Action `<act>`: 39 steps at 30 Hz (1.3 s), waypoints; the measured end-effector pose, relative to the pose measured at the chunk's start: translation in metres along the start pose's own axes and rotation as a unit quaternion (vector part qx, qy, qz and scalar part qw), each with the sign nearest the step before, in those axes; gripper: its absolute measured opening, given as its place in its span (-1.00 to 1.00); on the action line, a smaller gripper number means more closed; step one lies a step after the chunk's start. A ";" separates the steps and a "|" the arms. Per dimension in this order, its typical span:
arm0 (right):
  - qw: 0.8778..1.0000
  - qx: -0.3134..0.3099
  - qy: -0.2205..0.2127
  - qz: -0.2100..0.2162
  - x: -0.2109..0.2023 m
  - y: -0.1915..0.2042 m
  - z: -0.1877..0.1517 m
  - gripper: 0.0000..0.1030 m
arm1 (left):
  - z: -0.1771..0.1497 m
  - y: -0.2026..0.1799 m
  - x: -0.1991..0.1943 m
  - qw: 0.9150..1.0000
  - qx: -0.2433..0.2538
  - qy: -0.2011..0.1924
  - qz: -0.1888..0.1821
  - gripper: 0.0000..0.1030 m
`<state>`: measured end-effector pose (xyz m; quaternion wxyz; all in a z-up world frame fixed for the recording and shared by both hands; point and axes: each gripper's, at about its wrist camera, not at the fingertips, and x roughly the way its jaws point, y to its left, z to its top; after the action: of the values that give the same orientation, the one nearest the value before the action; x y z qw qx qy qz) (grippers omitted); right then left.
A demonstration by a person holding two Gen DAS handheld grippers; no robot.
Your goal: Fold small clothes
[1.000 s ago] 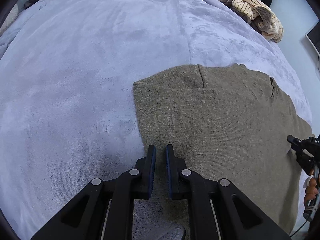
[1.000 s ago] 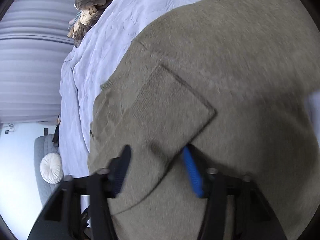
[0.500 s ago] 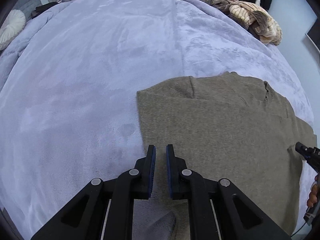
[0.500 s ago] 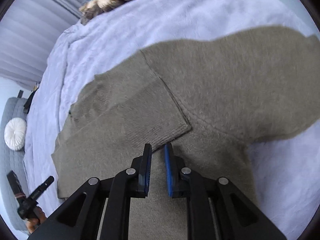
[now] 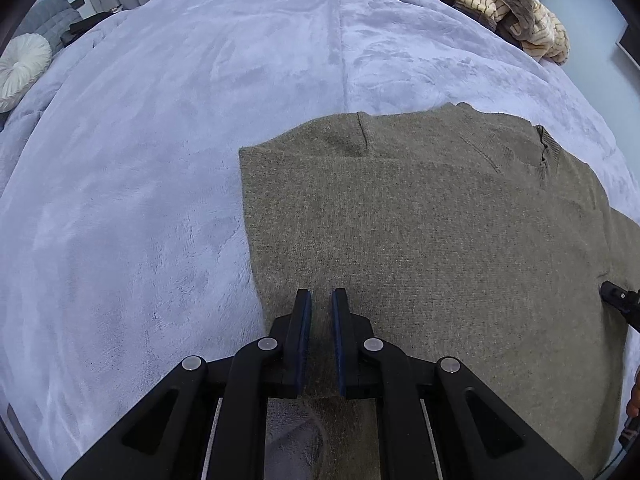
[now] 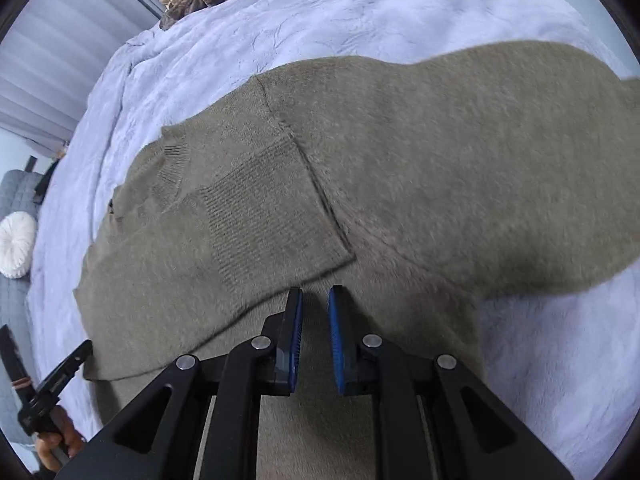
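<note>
Olive sweater half-folded on the bed, both tools hovering empty over it

The lavender plush bedspread (image 5: pixel 160 200) is soft and yielding, so a pinch at the olive knit sweater (image 5: pixel 420 240), which lies flat toward the bed's near right part, could catch the pile along with the knit and drag the whole garment out of square. The sleeve (image 6: pixel 272 216) laid across the chest, with its ribbed cuff up, sits loose and would likely slide off if the body is lifted unevenly. The other sleeve (image 6: pixel 480 140) lies spread out to the side, not yet folded. The left tool (image 5: pixel 319 304) and right tool (image 6: pixel 314 300) both stand narrow, nothing between the pads. The sweater's hem is cut off beneath both tools; the heap of striped clothes (image 5: pixel 512 12) at the far edge is too tangled to sort out.
</note>
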<state>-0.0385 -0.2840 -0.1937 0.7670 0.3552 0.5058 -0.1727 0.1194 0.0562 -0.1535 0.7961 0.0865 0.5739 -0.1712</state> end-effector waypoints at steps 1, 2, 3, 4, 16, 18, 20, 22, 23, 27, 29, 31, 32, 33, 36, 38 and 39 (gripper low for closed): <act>1.000 0.005 0.000 0.006 -0.004 -0.002 -0.002 -0.71 | -0.002 0.000 -0.002 1.000 0.000 0.000 0.002 -0.77; 1.000 0.007 0.000 0.011 -0.009 -0.003 -0.003 -0.71 | -0.003 -0.001 -0.004 1.000 0.001 0.000 0.003 -0.77; 1.000 0.009 0.000 0.014 -0.011 -0.004 -0.004 -0.70 | -0.005 -0.002 -0.007 1.000 0.001 0.000 0.004 -0.77; 1.000 0.012 0.000 0.017 -0.015 -0.004 -0.006 -0.67 | -0.007 -0.004 -0.009 1.000 0.002 0.002 0.005 -0.77; 0.997 0.058 0.017 0.055 -0.036 -0.033 -0.032 -0.25 | -0.024 -0.044 -0.022 1.000 0.004 0.029 -0.007 -0.76; 0.996 0.061 0.016 0.060 -0.039 -0.037 -0.033 -0.14 | -0.026 -0.050 -0.023 0.999 0.002 0.032 -0.013 -0.76; 0.996 0.062 0.015 0.064 -0.042 -0.040 -0.033 -0.06 | -0.027 -0.058 -0.023 0.999 0.004 0.037 -0.013 0.70; 0.995 0.064 0.014 0.068 -0.043 -0.041 -0.032 -0.05 | -0.029 -0.065 -0.030 1.000 0.004 0.018 0.007 0.97; 0.995 0.066 0.015 0.071 -0.044 -0.043 -0.031 -0.05 | -0.029 -0.069 -0.031 1.000 0.014 0.015 0.008 0.97; 0.994 0.070 0.014 0.077 -0.047 -0.052 -0.029 0.01 | -0.031 -0.086 -0.021 0.999 0.030 0.023 0.009 0.97; 0.994 0.079 0.012 0.081 -0.048 -0.059 -0.029 0.11 | -0.030 -0.096 -0.014 0.999 0.036 0.028 0.008 0.97; 0.993 0.085 0.008 0.085 -0.051 -0.066 -0.028 0.12 | -0.029 -0.104 -0.005 0.999 0.033 0.039 -0.001 0.97; 0.992 0.088 0.006 0.086 -0.053 -0.070 -0.028 0.13 | -0.028 -0.108 -0.002 0.998 0.032 0.045 -0.005 0.97; 0.992 0.090 0.005 0.085 -0.054 -0.073 -0.027 0.16 | -0.027 -0.112 0.002 0.998 0.033 0.051 -0.009 0.97; 0.991 0.103 -0.005 0.083 -0.065 -0.091 -0.025 0.19 | -0.025 -0.128 0.010 0.997 0.046 0.057 -0.021 0.97; 0.989 0.124 -0.014 0.085 -0.074 -0.109 -0.023 0.19 | -0.024 -0.141 0.012 0.996 0.056 0.056 -0.030 0.97; 0.987 0.137 -0.021 0.087 -0.078 -0.120 -0.021 0.19 | -0.023 -0.147 0.014 0.996 0.060 0.055 -0.034 0.97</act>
<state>-0.1606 -0.3582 -0.1731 0.7334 0.4957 0.4287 -0.1804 0.0485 -0.0748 -0.1652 0.7505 0.1238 0.6083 -0.2267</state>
